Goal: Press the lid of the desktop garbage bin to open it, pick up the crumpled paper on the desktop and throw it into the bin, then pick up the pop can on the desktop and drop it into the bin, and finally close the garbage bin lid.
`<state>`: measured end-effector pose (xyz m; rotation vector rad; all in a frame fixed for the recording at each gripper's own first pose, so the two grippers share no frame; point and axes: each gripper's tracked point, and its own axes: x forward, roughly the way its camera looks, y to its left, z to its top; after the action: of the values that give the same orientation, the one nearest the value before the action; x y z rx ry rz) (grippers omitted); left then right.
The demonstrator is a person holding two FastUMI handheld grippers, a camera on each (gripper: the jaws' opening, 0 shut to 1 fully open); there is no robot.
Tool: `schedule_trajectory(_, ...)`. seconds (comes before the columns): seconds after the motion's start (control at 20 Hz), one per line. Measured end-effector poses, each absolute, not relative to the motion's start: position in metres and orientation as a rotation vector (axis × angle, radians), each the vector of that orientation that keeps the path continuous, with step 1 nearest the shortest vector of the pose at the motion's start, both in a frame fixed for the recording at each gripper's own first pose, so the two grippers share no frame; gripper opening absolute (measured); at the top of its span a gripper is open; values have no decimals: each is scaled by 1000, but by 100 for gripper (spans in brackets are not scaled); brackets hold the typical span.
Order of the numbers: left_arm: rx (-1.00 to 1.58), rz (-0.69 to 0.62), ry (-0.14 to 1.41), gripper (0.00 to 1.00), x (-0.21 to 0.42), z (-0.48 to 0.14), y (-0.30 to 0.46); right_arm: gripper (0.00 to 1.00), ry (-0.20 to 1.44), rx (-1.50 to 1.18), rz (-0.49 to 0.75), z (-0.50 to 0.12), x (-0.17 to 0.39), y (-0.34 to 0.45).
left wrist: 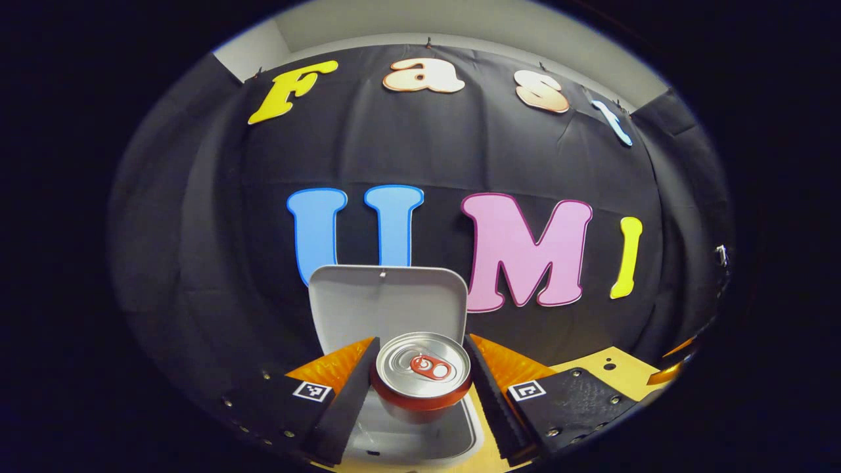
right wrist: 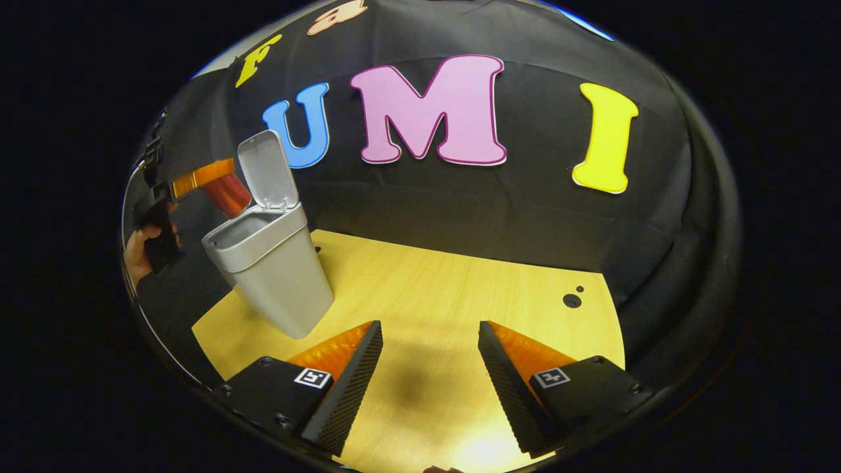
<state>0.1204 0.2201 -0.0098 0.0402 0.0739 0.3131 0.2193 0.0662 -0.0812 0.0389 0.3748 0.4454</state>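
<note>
Above the open bin [left wrist: 420, 430], the left gripper [left wrist: 420, 387] holds the pop can [left wrist: 422, 378] upright.

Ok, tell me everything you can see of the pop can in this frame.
The pop can is a red can with a silvery metal top and a red pull tab, still sealed as far as it shows. It stands upright between the fingers of the left gripper, which press on its two sides. It hangs over the open mouth of the grey bin, in front of the raised lid. Its lower body is out of sight.
</note>
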Motion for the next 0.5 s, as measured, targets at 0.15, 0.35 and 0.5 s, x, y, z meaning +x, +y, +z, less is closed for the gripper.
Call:
schedule_trajectory(0.15, 32, 361, 157, 83, 116, -39, 237, 95, 376, 46, 455, -79, 218, 75)
schedule_trajectory(0.35, 62, 349, 171, 85, 118, -48, 234, 95, 378, 42, 450, -78, 216, 75)
schedule_trajectory(0.5, 63, 313, 138, 85, 121, -37, 221, 95, 379, 34, 446, -79, 215, 73)
